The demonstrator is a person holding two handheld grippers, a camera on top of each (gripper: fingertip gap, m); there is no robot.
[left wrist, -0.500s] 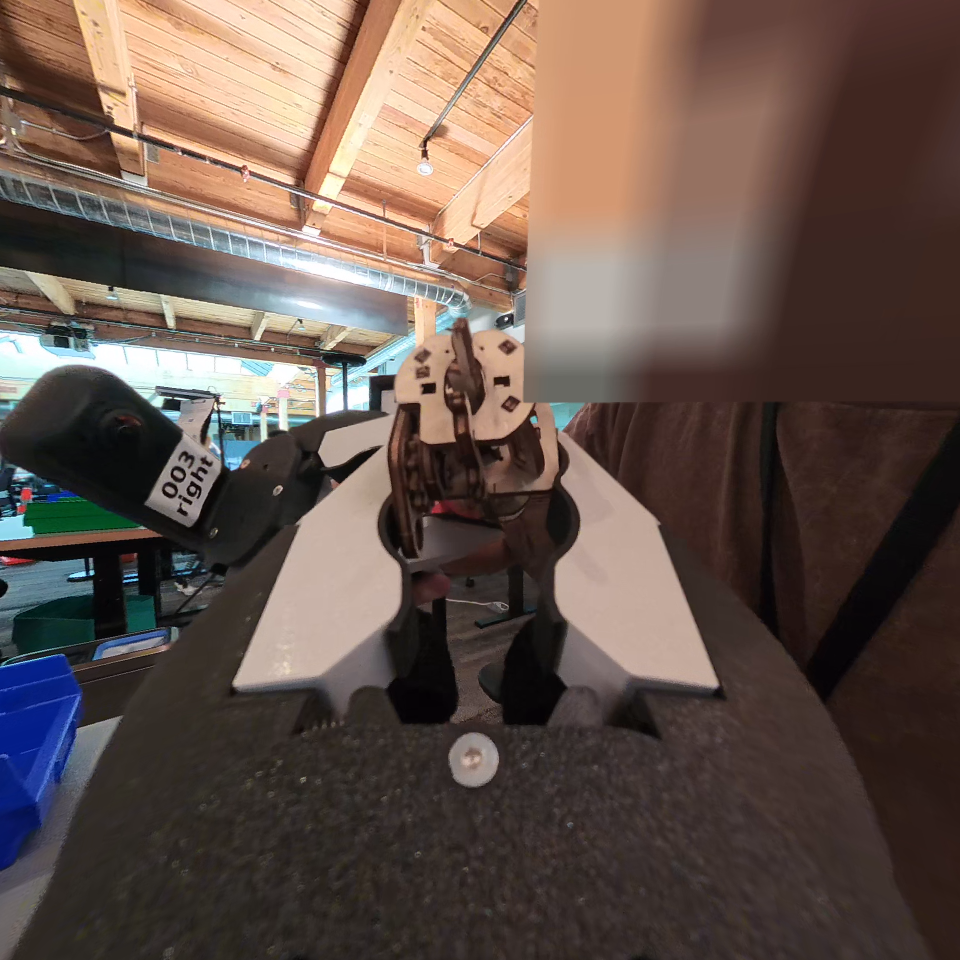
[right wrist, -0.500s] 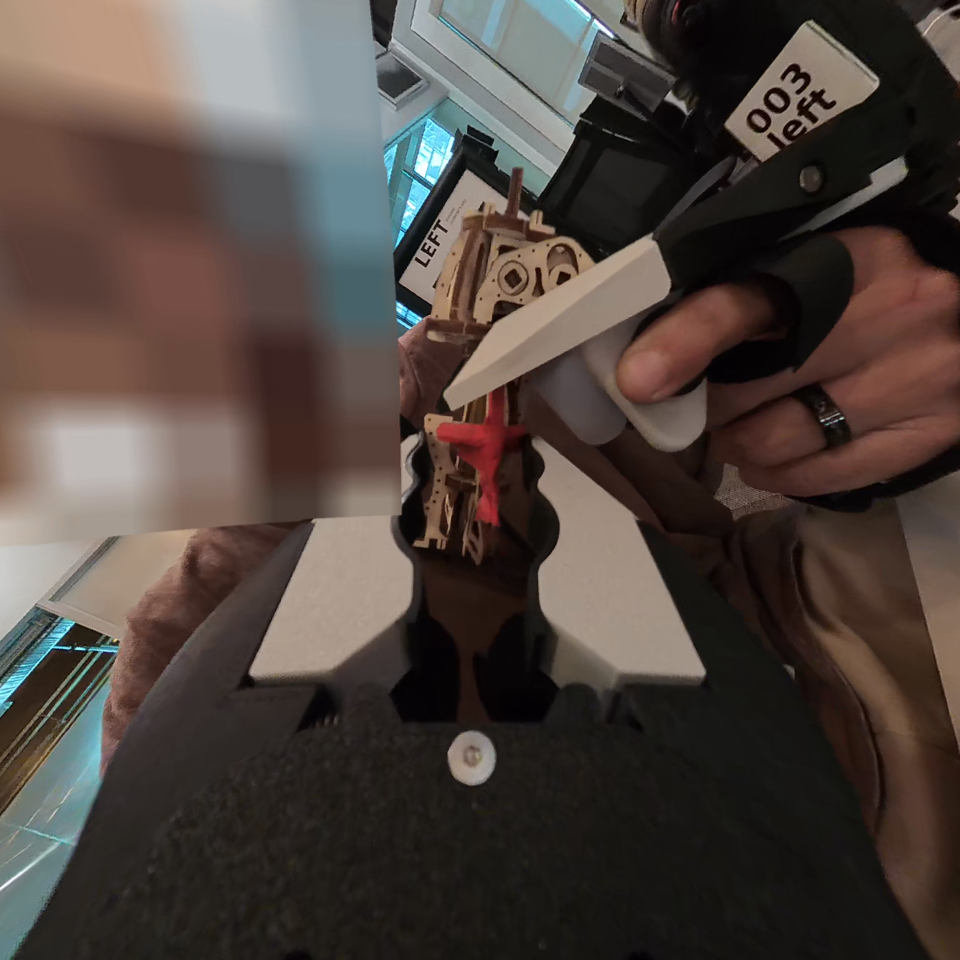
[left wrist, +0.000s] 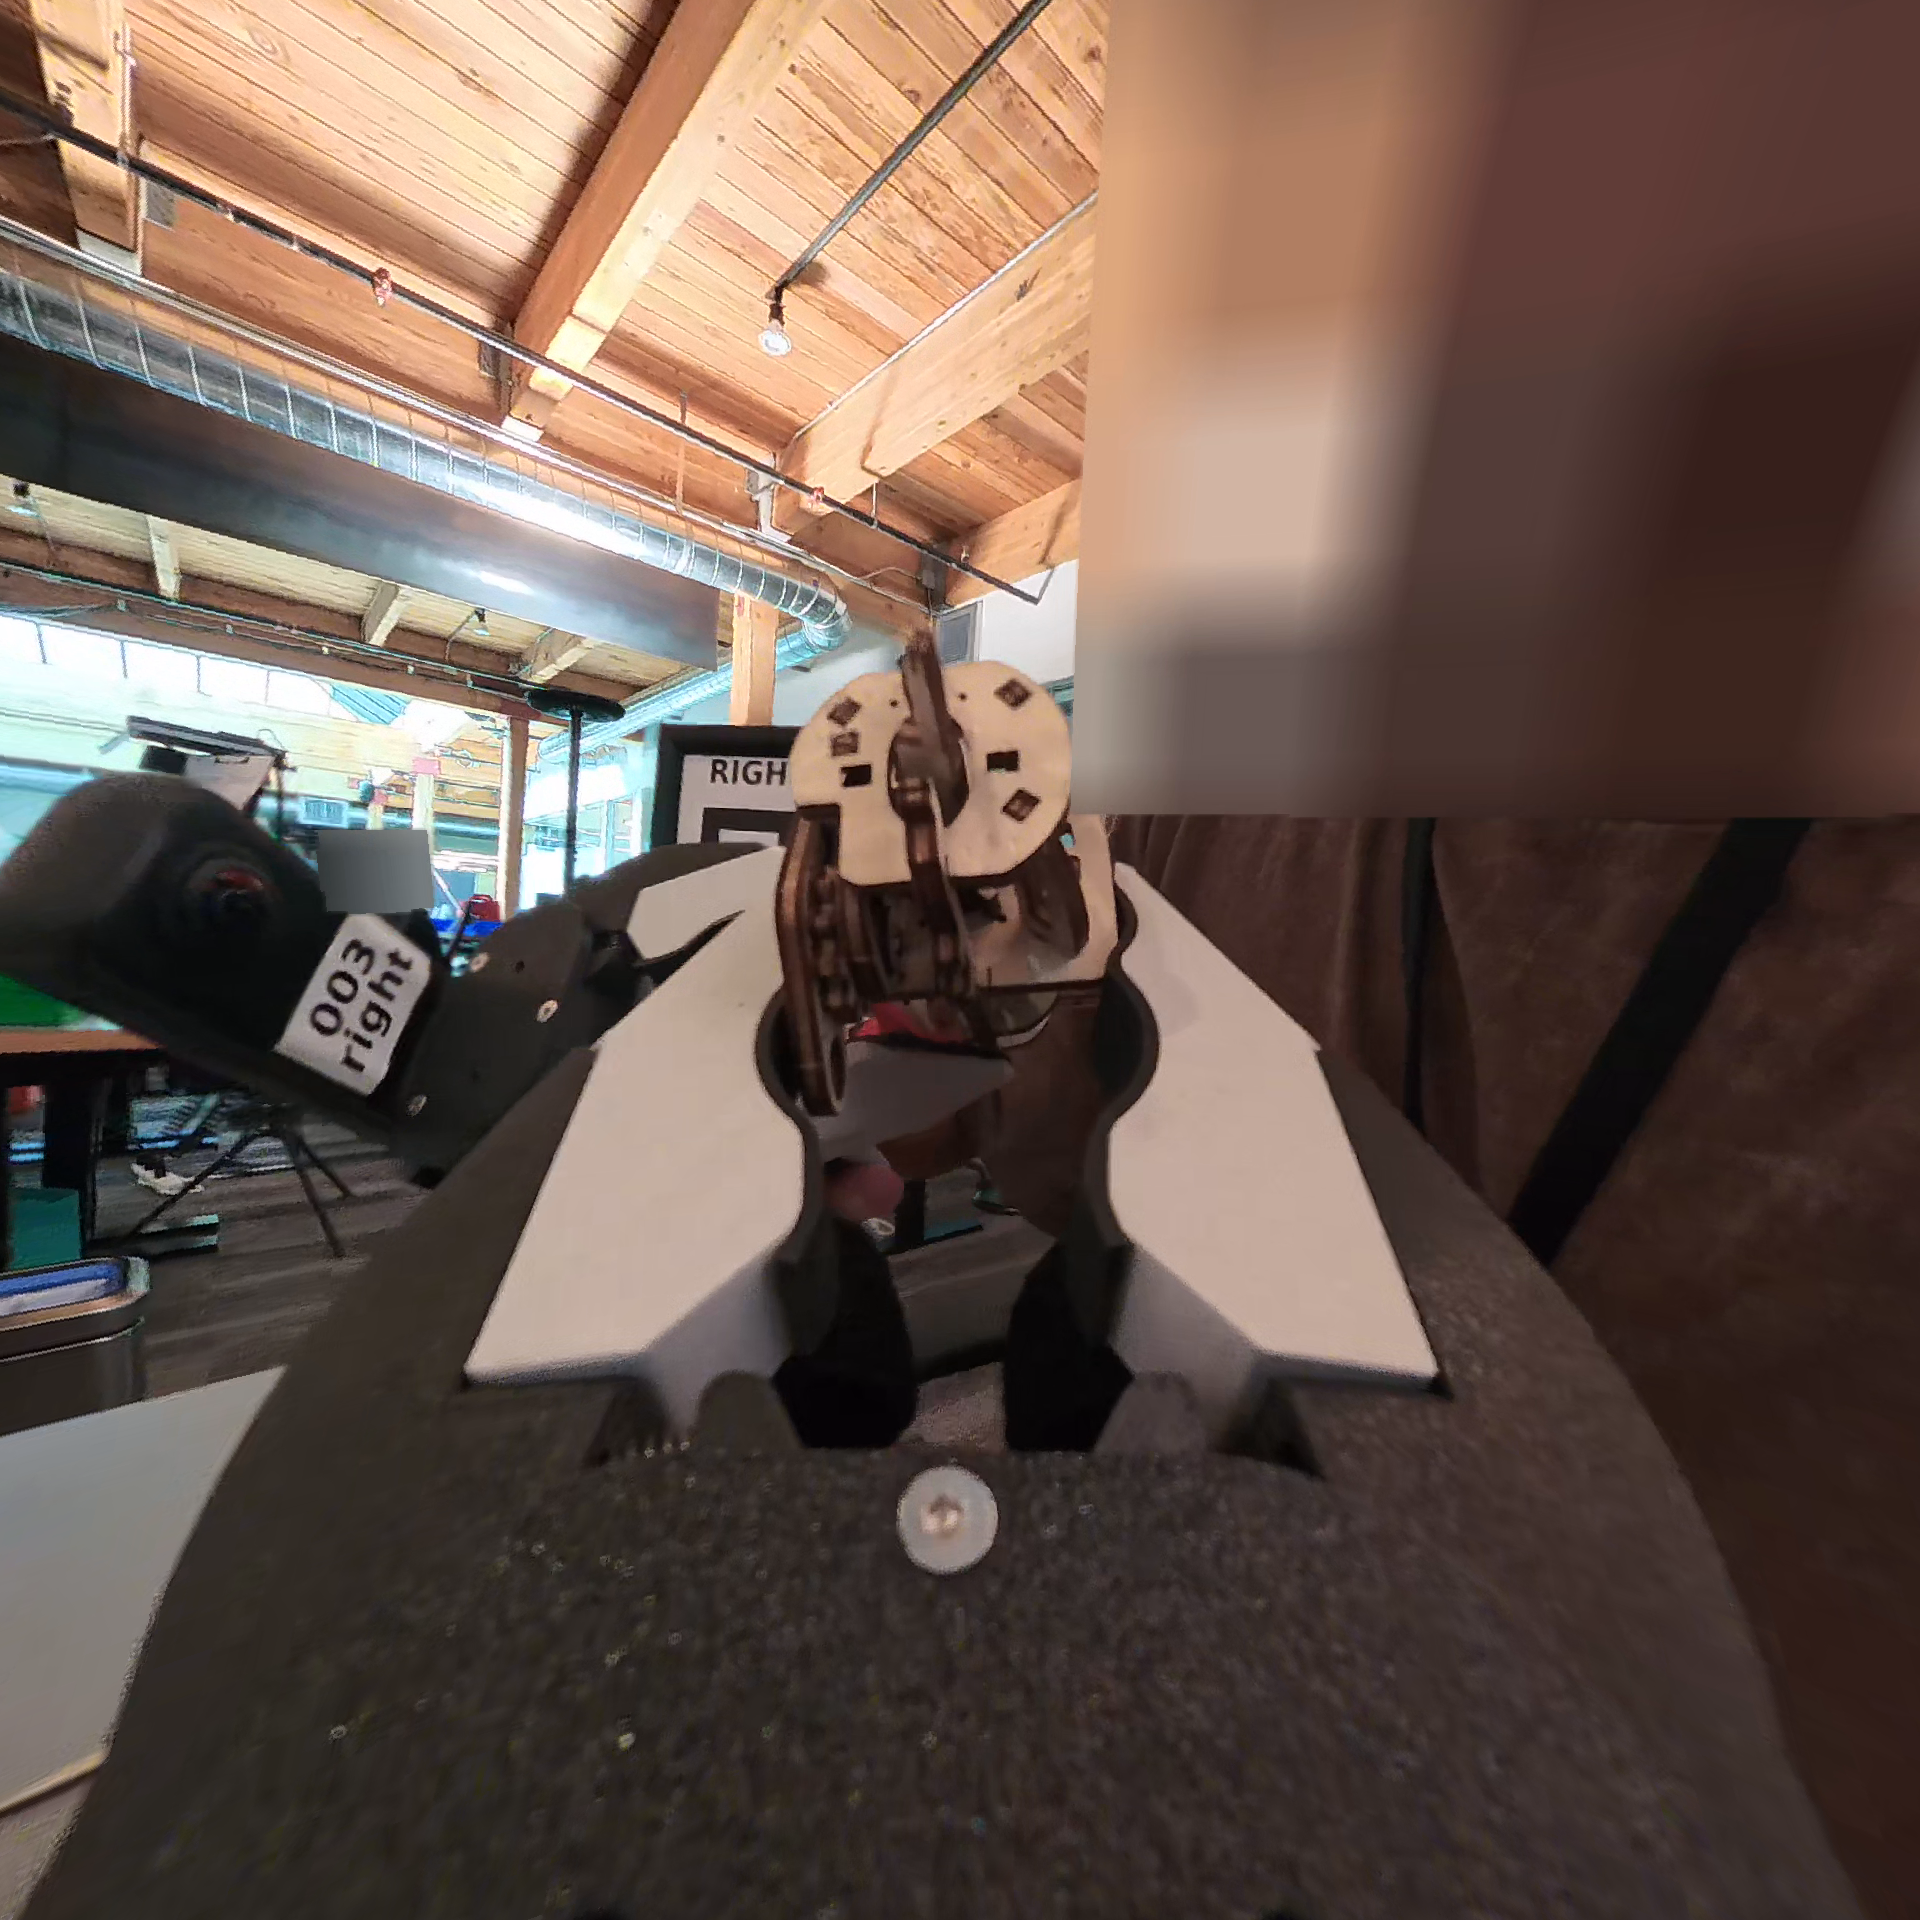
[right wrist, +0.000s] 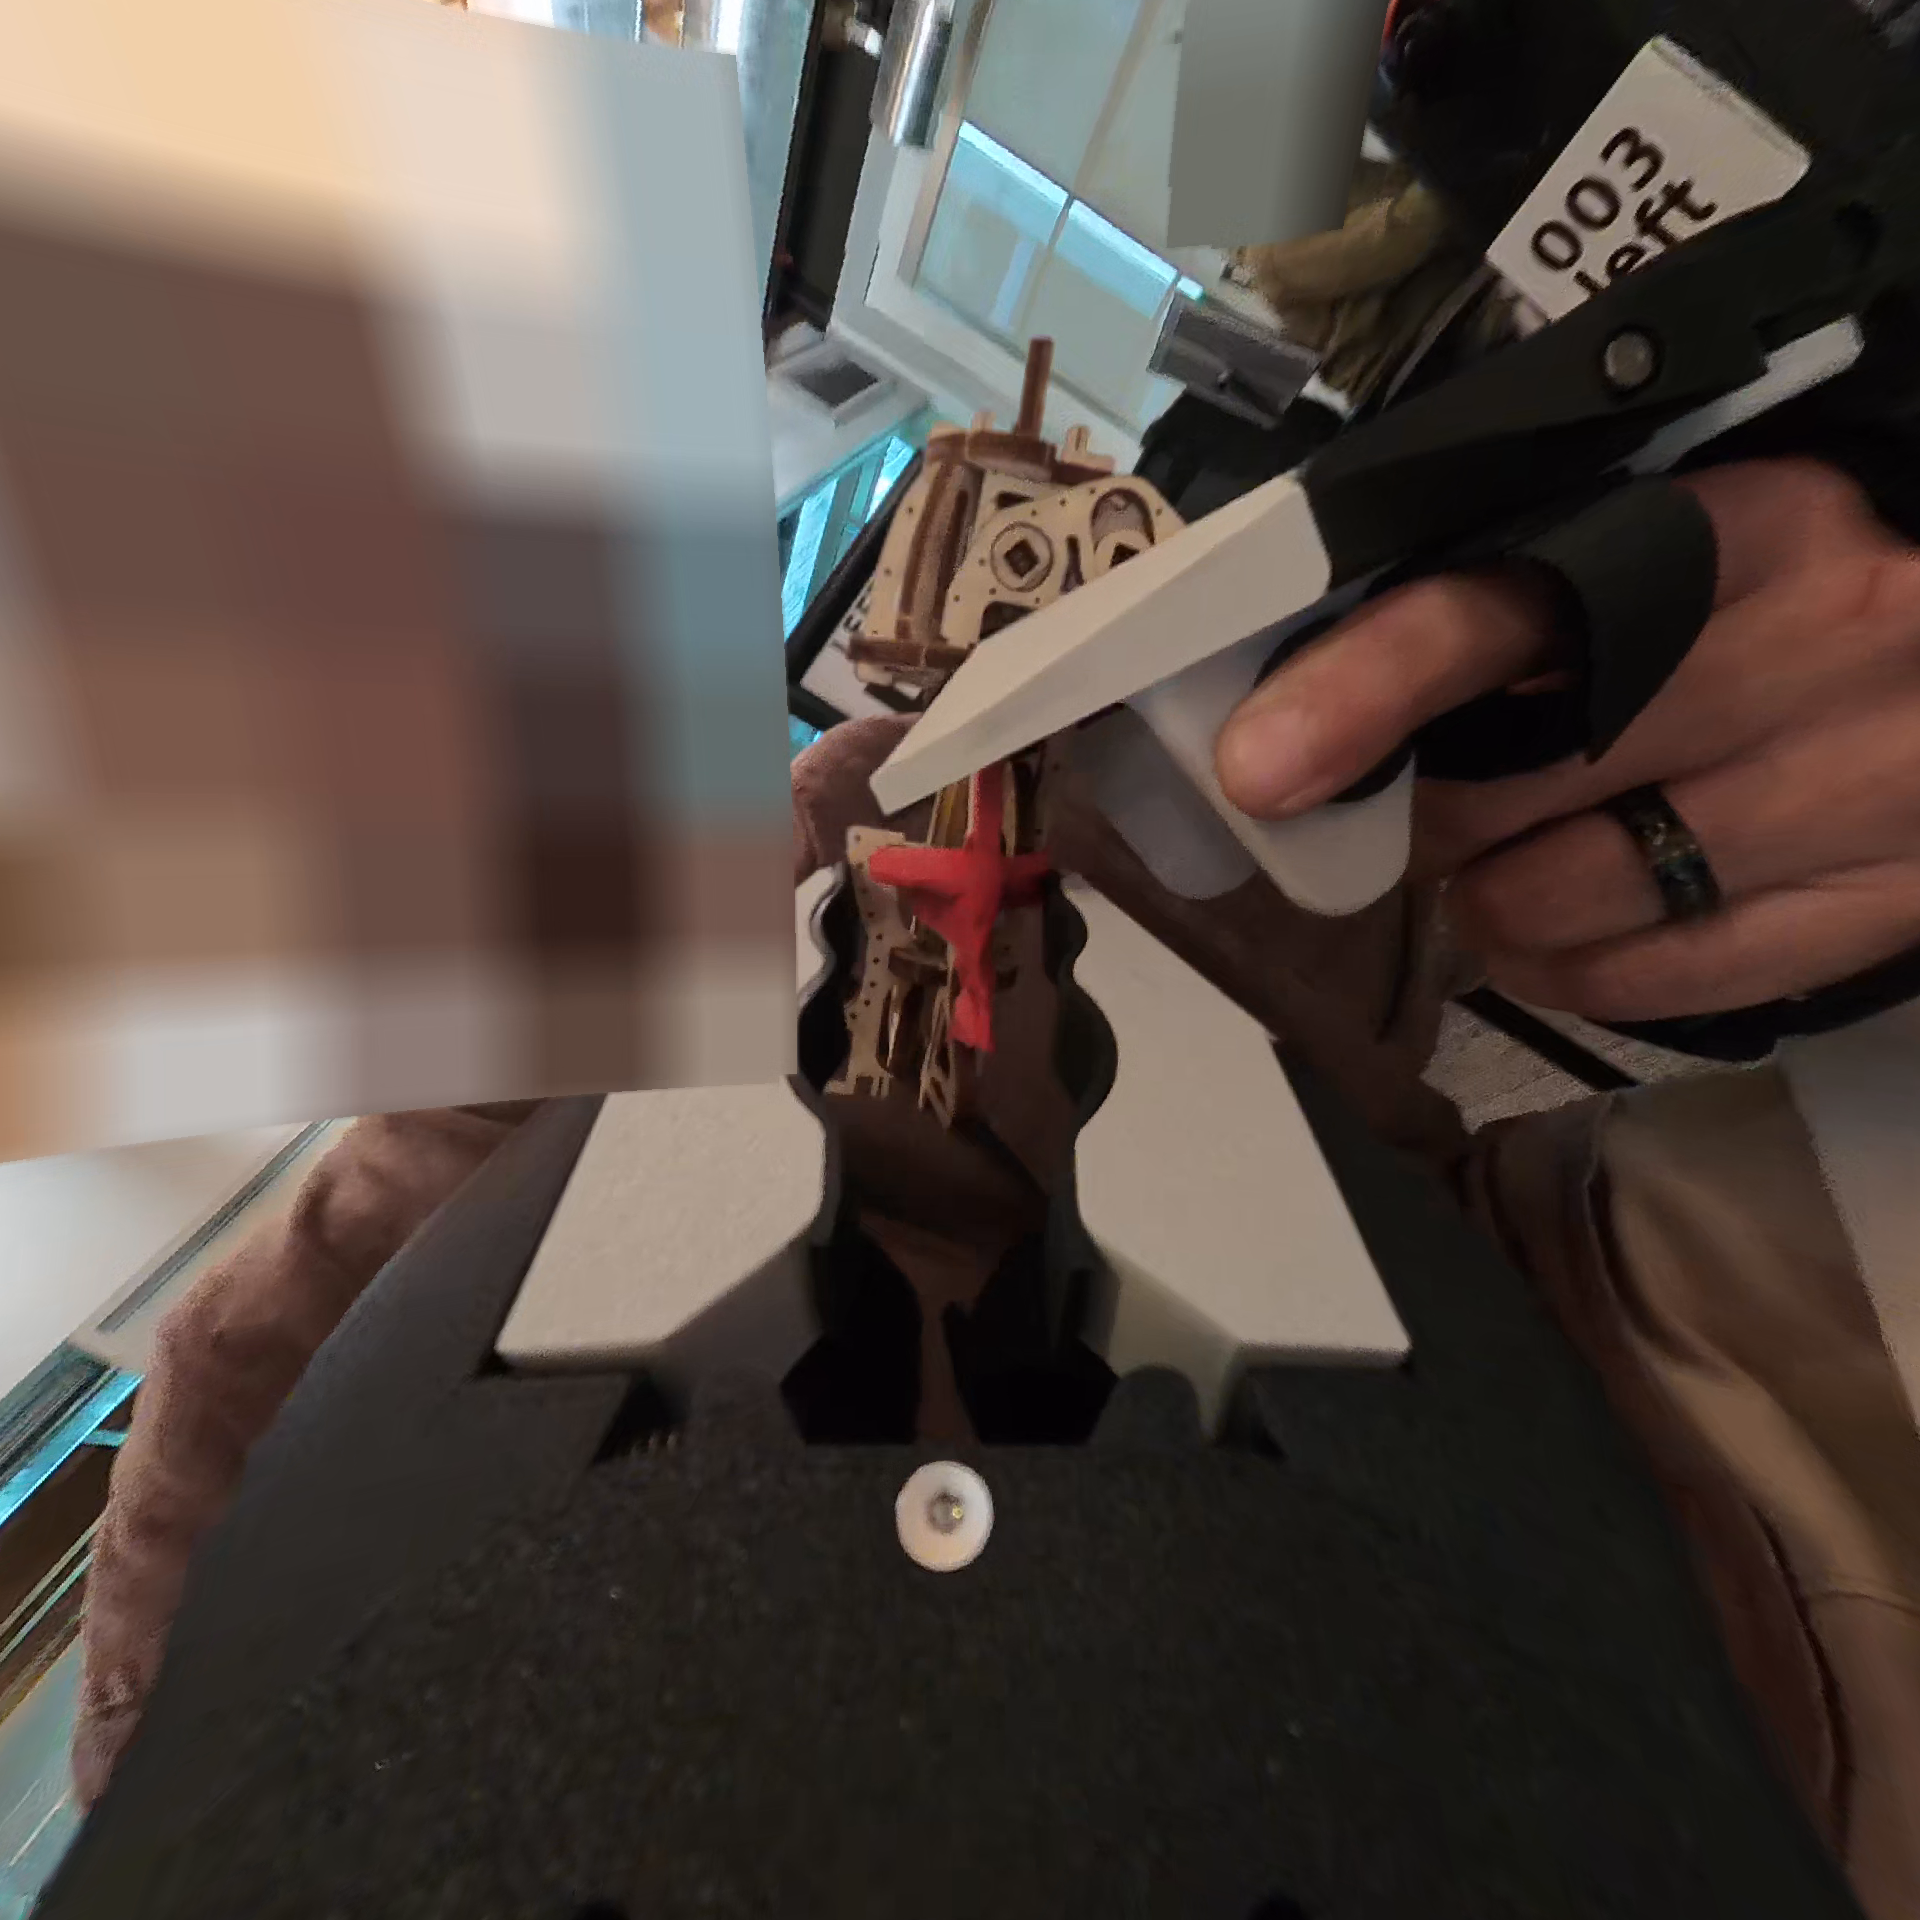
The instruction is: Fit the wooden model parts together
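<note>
The pale laser-cut wooden model [right wrist: 1023,561] has dark brown burnt edges and small square holes. A bright red scrap [right wrist: 966,904] sits at its six o'clock, between grey-white fingers [right wrist: 1205,1174] on black, speckled gripper bodies.

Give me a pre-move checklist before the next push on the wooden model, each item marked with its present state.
1. Left gripper closed on the wooden model: ok, the model sits between its fingers.
2. Right gripper closed on the model's lower end, by the red piece: ok.
3. Both grippers clear of each other: not ok, the left gripper's finger lies right over the right gripper's tips.
4. Joint to be fitted in sight: cannot tell, the fingers cover it.
5. Hand steady on the left gripper: ok.
</note>
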